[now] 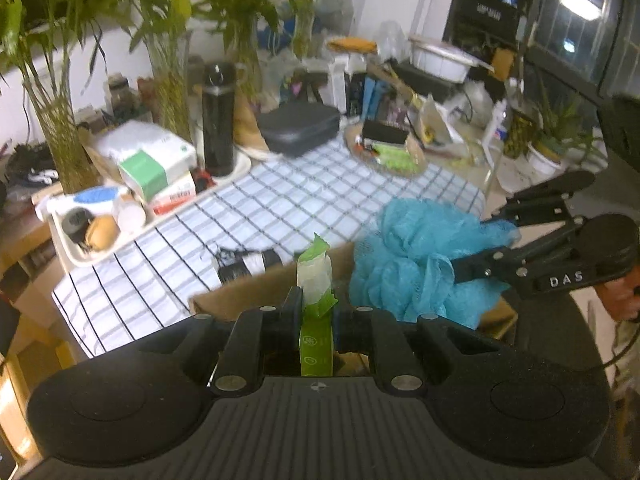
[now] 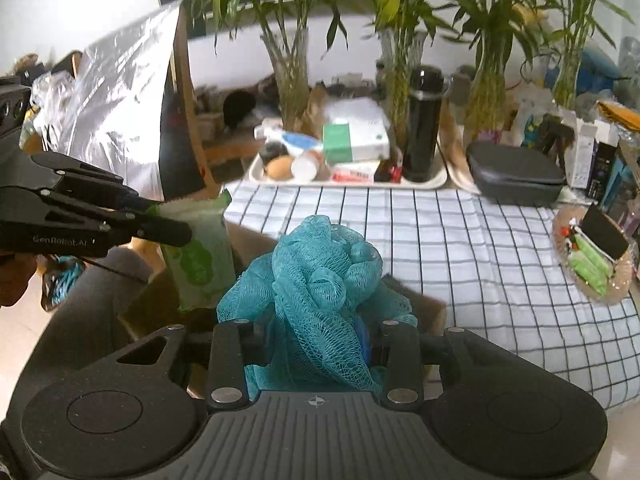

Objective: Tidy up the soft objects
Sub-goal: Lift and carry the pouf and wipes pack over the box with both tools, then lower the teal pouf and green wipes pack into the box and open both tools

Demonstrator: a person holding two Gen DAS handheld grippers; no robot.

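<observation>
The teal mesh bath pouf [image 2: 320, 300] is clamped in the right gripper [image 2: 316, 344]; the jaws press into its netting from both sides and most of the ball bulges forward past the fingertips. It hangs above the open cardboard box [image 1: 256, 292], toward the box's right end as the left wrist view has it.

The green-and-white tissue pack [image 1: 316, 308] is pinched between the jaws of the left gripper [image 1: 316, 312], which are closed flat on it. Its long axis runs straight out along the fingers, with the crimped end leading. In the right wrist view the pack stands roughly upright at the box's left end, its lower end at or just inside the box opening; whether it touches the box I cannot tell.

Key relation: both soft items sit over the same box, with the pack to the left of the pouf and a small gap between them. Neither hand needs to travel sideways; judged from this, the next move is a downward lowering and release. Risk: the pouf is wide and could brush the pack.

Beyond the box, a rolled black-and-white item [image 1: 248, 266] lies on the checked tablecloth [image 1: 280, 200] just behind it. Farther back are a white tray [image 2: 436, 180] of clutter, a black flask [image 2: 424, 124] and a dark zip case [image 2: 516, 178].
</observation>
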